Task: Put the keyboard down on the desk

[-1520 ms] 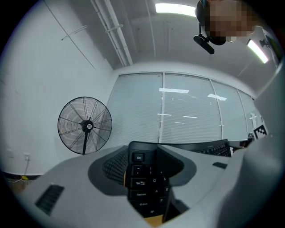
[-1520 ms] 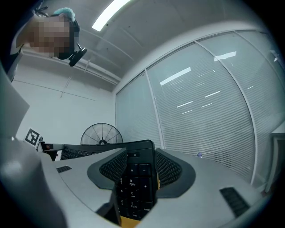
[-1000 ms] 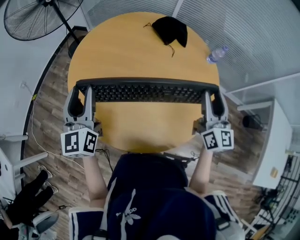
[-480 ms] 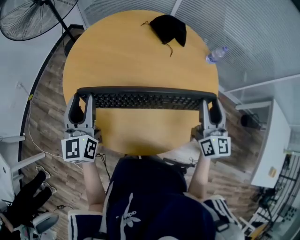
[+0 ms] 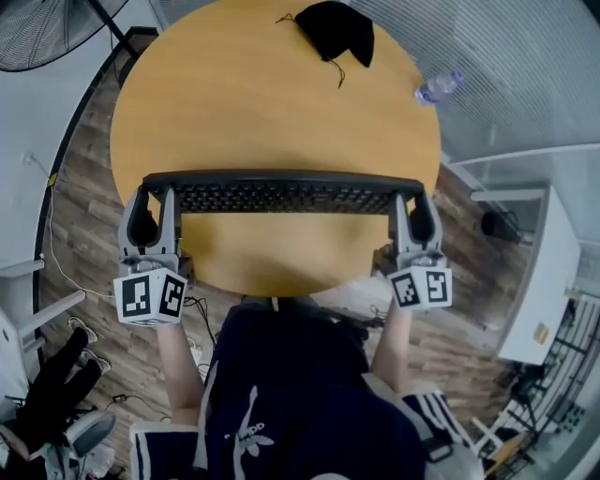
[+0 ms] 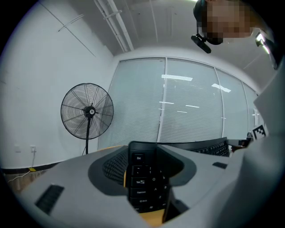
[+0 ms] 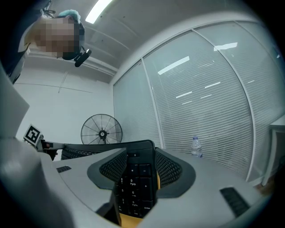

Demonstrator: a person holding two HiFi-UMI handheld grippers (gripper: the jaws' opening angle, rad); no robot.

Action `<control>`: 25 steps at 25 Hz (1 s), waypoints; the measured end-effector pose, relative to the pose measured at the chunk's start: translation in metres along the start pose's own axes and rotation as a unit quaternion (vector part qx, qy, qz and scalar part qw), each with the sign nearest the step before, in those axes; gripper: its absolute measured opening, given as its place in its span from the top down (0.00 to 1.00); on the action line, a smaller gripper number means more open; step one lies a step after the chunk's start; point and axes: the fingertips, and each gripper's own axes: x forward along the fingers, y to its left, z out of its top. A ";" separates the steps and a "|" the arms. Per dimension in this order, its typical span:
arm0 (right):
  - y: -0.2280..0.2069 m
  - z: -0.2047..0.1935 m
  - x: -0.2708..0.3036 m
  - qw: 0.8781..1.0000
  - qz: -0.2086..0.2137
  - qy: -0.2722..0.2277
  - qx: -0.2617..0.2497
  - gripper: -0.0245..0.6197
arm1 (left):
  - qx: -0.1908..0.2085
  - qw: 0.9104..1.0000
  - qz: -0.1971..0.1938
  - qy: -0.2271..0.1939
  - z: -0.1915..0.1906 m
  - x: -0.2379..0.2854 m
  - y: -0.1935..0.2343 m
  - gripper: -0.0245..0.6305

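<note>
A long black keyboard (image 5: 281,194) stretches across the near half of the round wooden desk (image 5: 253,103), held between both grippers. My left gripper (image 5: 155,208) is shut on its left end, where the keys (image 6: 142,178) stand between the jaws. My right gripper (image 5: 411,211) is shut on its right end, the number pad (image 7: 133,187) showing between the jaws. Whether the keyboard rests on the desk or hangs just above it cannot be told.
A black pouch (image 5: 336,35) lies at the desk's far edge. A plastic water bottle (image 5: 437,87) stands right of the desk, by the blinds. A standing fan (image 5: 47,28) is at far left. Cables run over the wooden floor (image 5: 70,216). The person's body is close to the near edge.
The keyboard and both grippers have shifted slightly toward the near edge of the desk and lower in the head view; the grip on both ends is unchanged.
</note>
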 end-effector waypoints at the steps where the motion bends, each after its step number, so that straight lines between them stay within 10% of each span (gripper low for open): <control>1: 0.000 -0.002 0.001 1.000 0.000 0.004 -0.001 0.67 | -0.001 1.000 0.001 0.003 -0.003 0.001 0.000 0.68; 25: -0.013 -0.059 0.033 0.998 -0.002 0.069 0.000 0.67 | -0.033 0.995 0.023 0.086 -0.076 0.022 0.019 0.68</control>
